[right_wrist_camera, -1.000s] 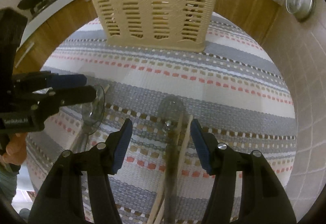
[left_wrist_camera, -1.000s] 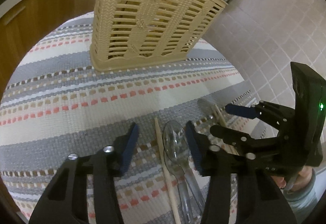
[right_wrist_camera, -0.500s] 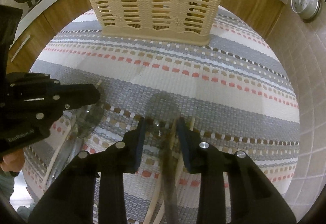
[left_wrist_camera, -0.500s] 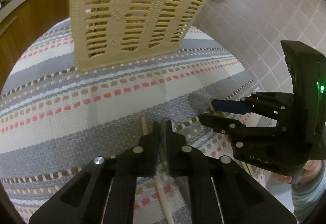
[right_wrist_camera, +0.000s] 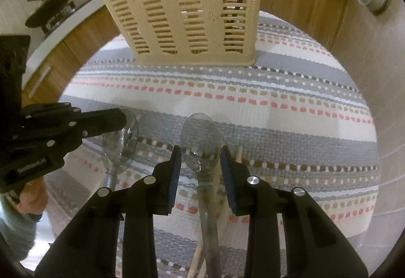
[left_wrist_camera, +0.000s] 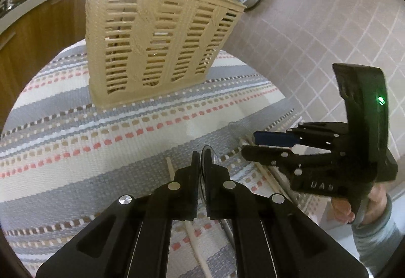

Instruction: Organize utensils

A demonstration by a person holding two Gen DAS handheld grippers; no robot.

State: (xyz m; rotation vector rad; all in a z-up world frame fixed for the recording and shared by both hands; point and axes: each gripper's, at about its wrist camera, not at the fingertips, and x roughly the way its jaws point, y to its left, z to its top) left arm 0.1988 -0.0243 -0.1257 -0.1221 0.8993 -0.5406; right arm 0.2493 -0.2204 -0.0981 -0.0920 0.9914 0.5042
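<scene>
Left gripper (left_wrist_camera: 201,171), in the left wrist view, has its jaws pinched together on the thin edge of a clear plastic spoon (left_wrist_camera: 208,160), whose bowl rim just peeks above the pads at 12 o'clock from them. A wooden chopstick (left_wrist_camera: 170,166) lies on the striped mat (left_wrist_camera: 88,151) just beside the jaws at 10 o'clock. At 3 o'clock the right gripper (left_wrist_camera: 249,144) reaches in from the side over a second chopstick. The cream slotted utensil basket (left_wrist_camera: 157,50) stands upright at 11 o'clock, well apart from both grippers; a few dark shapes show through its slots, too dim to name.

Seen from the right wrist, the right gripper (right_wrist_camera: 200,154) stands narrowed around the neck of a second clear spoon (right_wrist_camera: 200,133), its pads close on either side; contact is likely but not plain. That spoon's bowl faces up at 12 o'clock, glassy and see-through, with chopsticks under its handle. The left gripper (right_wrist_camera: 121,121) and its spoon sit at 9 o'clock. The basket stands far at 12 o'clock.

Judging by this, sorting is at an early-to-middle stage: both spoons are taken up, none delivered, and the chopsticks remain on the table.
</scene>
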